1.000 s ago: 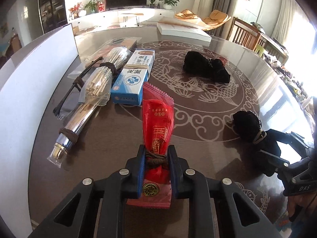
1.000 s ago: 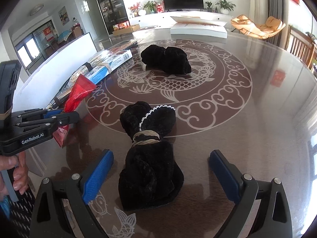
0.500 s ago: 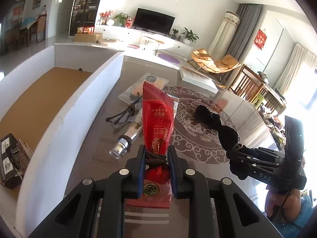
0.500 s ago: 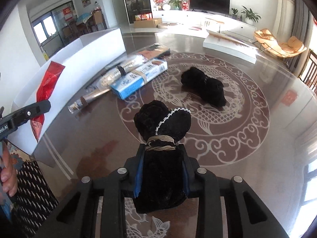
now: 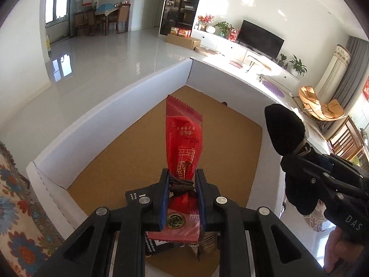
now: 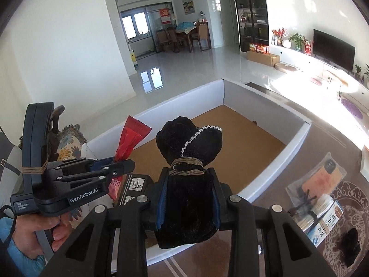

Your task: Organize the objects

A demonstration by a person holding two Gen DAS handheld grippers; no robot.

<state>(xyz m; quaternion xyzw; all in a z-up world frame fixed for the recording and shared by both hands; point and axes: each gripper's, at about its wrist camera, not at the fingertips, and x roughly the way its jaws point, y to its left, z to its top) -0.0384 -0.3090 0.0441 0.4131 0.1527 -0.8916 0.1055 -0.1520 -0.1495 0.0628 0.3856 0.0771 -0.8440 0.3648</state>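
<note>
1. Nearest, the left gripper [image 5: 182,198] has its jaws clenched on a red packet [image 5: 184,138], pinching it at the dark cord tied round its waist. The packet stands up over the near end of the white box [image 5: 110,106]. Keep that grip until the packet is low inside the walls.

2. Just under the left gripper lies a dark printed carton [image 6: 135,189], already on the box floor at the near end. Lower the packet beside it, not on top (a packet laid across a carton edge will likely slide).

3. To the right, the right gripper [image 6: 186,198] is clamped on a black velvet pouch [image 6: 188,154], jaws squeezing it just below its string tie. In the left view the pouch hangs above the right wall of the box, so I judge it should go further in over the brown floor before letting go.

4. The two tools are close together. Set the items down one after the other, packet on the left and pouch on the right, so the jaws do not knock as they open.

5. Further off, the far half of the box floor is bare and offers space.

6. On the bench [image 6: 327,143] to the right, a blue and white box [image 6: 327,224], a clear bag [image 6: 322,177] and another black pouch [image 6: 350,247] wait their turn.
</note>
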